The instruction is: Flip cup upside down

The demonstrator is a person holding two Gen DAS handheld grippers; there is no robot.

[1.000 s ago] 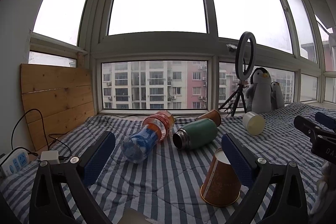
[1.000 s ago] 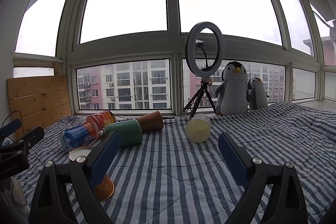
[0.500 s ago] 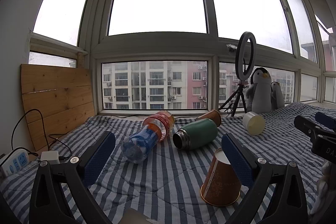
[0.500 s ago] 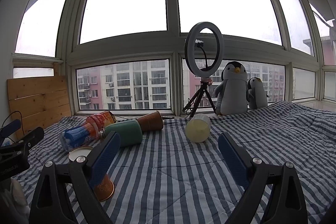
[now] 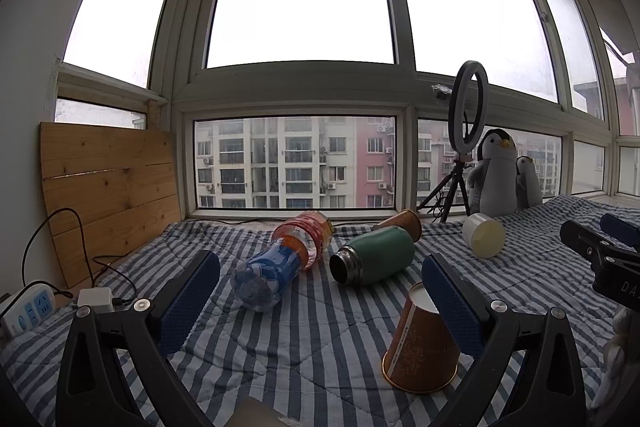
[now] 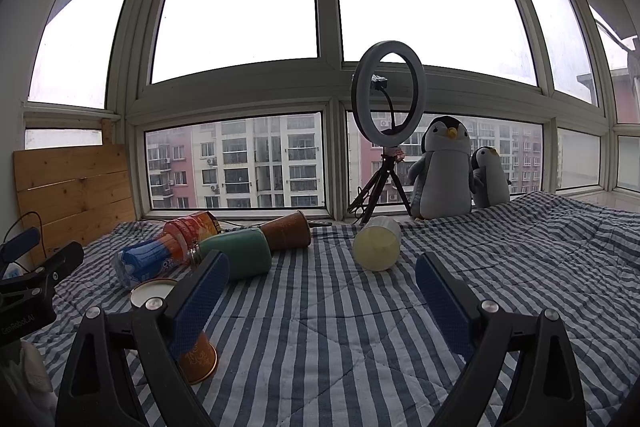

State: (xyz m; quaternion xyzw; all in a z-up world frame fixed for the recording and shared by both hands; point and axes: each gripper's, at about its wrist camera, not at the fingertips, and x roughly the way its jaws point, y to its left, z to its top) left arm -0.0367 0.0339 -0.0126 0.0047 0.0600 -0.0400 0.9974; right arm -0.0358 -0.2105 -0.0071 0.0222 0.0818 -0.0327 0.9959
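An orange paper cup stands upside down on the striped quilt, its white base up, partly behind my left gripper's right finger. In the right wrist view the same cup sits behind my right gripper's left finger. My left gripper is open and empty, the cup at its right side. My right gripper is open and empty, with the cup to its left. Each gripper shows at the edge of the other's view.
A green flask, a blue-orange plastic bottle, a brown cup and a pale yellow cup lie on their sides further back. A ring light on a tripod and penguin toys stand by the window. A power strip lies at left.
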